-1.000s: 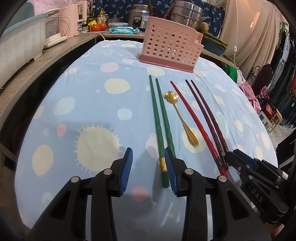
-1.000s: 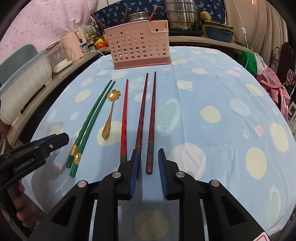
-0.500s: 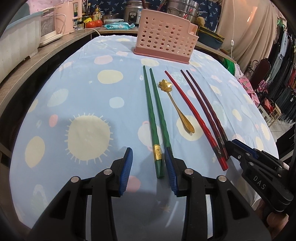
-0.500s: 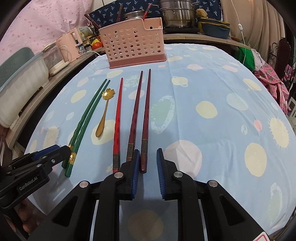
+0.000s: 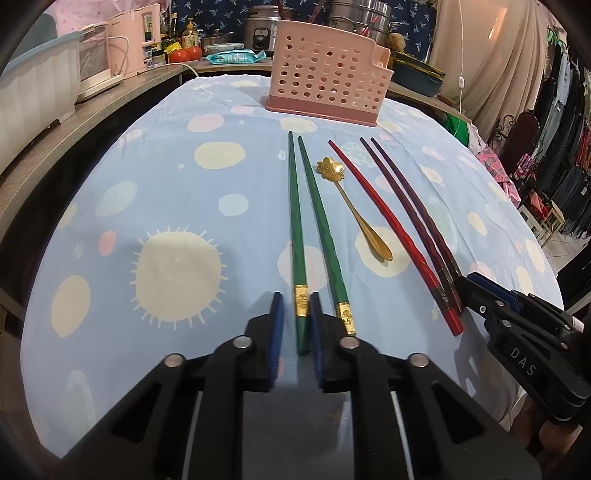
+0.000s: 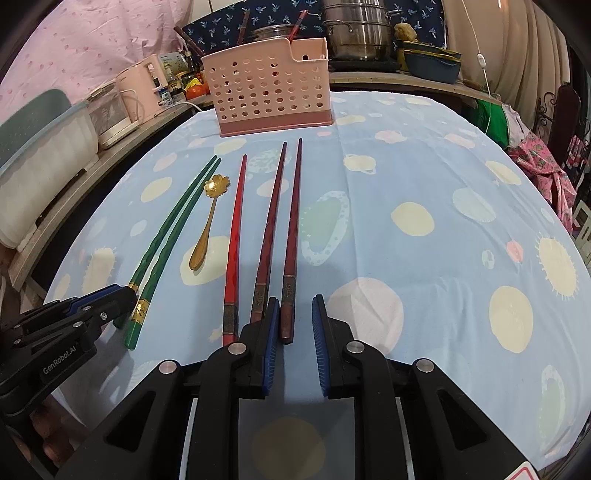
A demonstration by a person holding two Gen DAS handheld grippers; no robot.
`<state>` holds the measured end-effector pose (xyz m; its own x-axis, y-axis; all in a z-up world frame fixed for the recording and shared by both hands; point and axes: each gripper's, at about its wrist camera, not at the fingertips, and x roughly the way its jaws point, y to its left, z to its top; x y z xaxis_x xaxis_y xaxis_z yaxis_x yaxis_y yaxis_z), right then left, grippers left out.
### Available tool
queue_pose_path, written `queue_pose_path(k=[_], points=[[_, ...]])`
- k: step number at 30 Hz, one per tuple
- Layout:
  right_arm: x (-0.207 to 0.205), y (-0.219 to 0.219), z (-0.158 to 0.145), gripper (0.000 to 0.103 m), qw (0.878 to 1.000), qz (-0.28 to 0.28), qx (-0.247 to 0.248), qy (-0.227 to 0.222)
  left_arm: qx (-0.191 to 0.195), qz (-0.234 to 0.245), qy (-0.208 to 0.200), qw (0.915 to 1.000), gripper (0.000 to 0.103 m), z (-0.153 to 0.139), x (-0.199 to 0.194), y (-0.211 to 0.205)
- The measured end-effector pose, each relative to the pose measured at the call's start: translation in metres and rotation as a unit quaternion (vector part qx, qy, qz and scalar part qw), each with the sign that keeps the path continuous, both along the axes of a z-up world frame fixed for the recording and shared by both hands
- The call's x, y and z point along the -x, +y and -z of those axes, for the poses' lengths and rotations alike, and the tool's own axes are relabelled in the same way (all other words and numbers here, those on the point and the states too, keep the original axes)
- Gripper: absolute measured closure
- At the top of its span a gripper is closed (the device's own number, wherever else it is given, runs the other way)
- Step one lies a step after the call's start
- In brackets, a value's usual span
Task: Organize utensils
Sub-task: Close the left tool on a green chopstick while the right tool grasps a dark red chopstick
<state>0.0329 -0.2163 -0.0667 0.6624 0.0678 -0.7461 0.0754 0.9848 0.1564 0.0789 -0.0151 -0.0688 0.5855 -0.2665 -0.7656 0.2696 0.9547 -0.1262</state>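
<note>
Left gripper (image 5: 296, 319) jaws had just been closing around the near end of the left green chopstick (image 5: 296, 236), pads nearly on it; grasp imminent. Right gripper (image 6: 293, 325) narrowly straddled a maroon chopstick (image 6: 291, 236). Pink basket (image 5: 325, 88) at 12 o'clock

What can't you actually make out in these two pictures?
- Left wrist view: second green chopstick's end, behind the left fingers, which have just been closing around the first green chopstick; grip unclear.
- Right wrist view: one dark red chopstick's end, behind the right fingers.
- Both views: most of pink basket's inside, behind its wall.
- Shelf bottles' labels: too small.
</note>
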Motion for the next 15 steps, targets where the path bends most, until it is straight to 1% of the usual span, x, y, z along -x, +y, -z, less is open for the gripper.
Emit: queue_pose_path(k=[2, 5, 8, 10, 15], points=[[0.0001, 0.0005, 0.0001, 0.087, 1.000, -0.001, 0.002, -0.001, 0.002, 0.000, 0.000, 1.0000, 0.096, 0.0003, 0.0001, 0.0005], [0.0004, 0.0011, 0.0001, 0.088, 1.000, -0.001, 0.006, -0.003, 0.004, 0.001, 0.002, 1.0000, 0.096, 0.0005, -0.0002, 0.0007], [0.0010, 0.0008, 0.0002, 0.091, 1.000, 0.000, 0.004, -0.003, 0.007, 0.001, 0.004, 1.0000, 0.096, 0.0004, -0.0003, 0.0018], [0.0014, 0.0007, 0.0000, 0.096, 1.000, 0.000, 0.003, -0.002, 0.009, 0.002, 0.005, 0.9999, 0.096, -0.0003, -0.0001, 0.0021], [0.0020, -0.0006, -0.0006, 0.096, 1.000, 0.001, -0.004, -0.001, 0.014, 0.003, 0.007, 0.9999, 0.096, -0.0026, 0.0019, 0.0036]])
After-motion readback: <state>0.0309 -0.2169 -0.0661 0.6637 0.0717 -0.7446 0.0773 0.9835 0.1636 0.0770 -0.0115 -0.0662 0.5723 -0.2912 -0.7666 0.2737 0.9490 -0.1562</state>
